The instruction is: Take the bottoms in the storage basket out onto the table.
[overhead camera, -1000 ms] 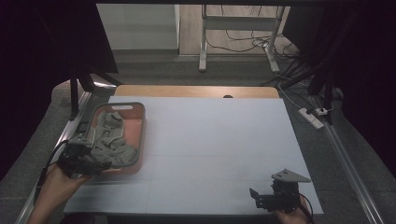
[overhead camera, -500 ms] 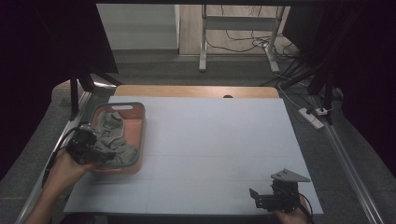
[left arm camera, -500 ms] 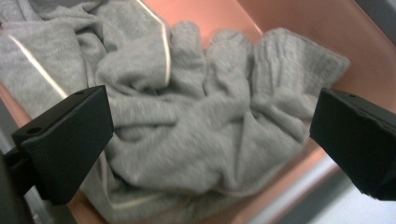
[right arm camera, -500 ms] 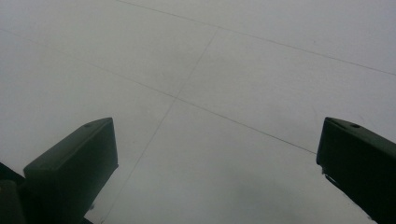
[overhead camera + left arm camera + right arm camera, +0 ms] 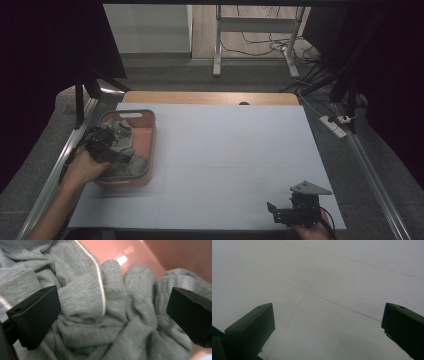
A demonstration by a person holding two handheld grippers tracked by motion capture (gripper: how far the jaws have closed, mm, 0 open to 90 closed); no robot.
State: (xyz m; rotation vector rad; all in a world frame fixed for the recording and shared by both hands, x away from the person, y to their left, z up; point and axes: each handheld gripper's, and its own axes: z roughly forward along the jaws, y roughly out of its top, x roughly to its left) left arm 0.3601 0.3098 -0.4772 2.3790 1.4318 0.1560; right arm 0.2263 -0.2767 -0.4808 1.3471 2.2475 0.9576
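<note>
Left gripper (image 5: 113,315) fingers spread wide, holding nothing; one grey garment (image 5: 100,315) bunched between them (in one red basket (image 5: 145,145)).

The place looks like a lab or a recording set-up rather than a home. A white table top (image 5: 225,160) with faint seam lines sits on a wooden board (image 5: 210,97), framed by metal rails (image 5: 370,165) along both sides. Dark curtains (image 5: 45,45) hang to the left and right and shut the table in. On the grey carpeted floor (image 5: 200,75) behind it stand the metal legs of a desk frame (image 5: 217,45), with loose cables (image 5: 250,47) trailing beneath it, and a white power strip (image 5: 334,125) lies beside the right rail. Light falls mainly on the table; the surroundings stay dim.
</note>
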